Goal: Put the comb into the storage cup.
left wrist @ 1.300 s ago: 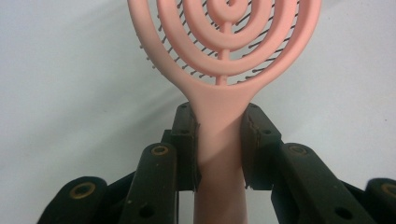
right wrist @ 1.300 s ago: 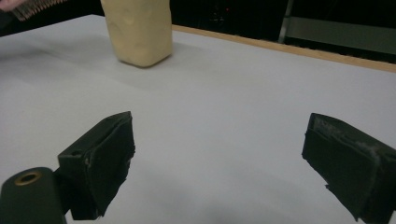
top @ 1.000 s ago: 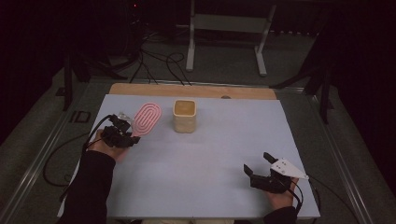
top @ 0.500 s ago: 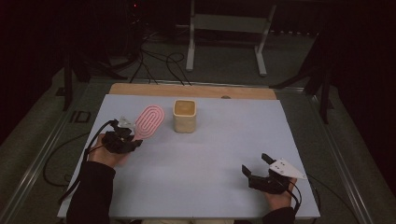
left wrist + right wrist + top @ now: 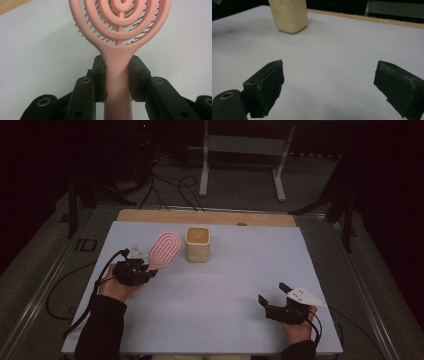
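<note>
Since its head is an open lattice of thin pink rings with fine bristles, the hairbrush (image 5: 117,37) looks light and stiff, so the solid neck is the place to take it, where the left tool (image 5: 117,75) is clenched on it now. It hangs over the bench (image 5: 225,285) beside the cream cup (image 5: 198,243). Smooth plastic could twist between the pads; the right tool (image 5: 329,85) sits released, well apart.

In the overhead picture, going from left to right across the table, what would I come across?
Left tongs clamped on a pink hairbrush → cream-coloured cup → right tongs, open, with nothing between them.
</note>
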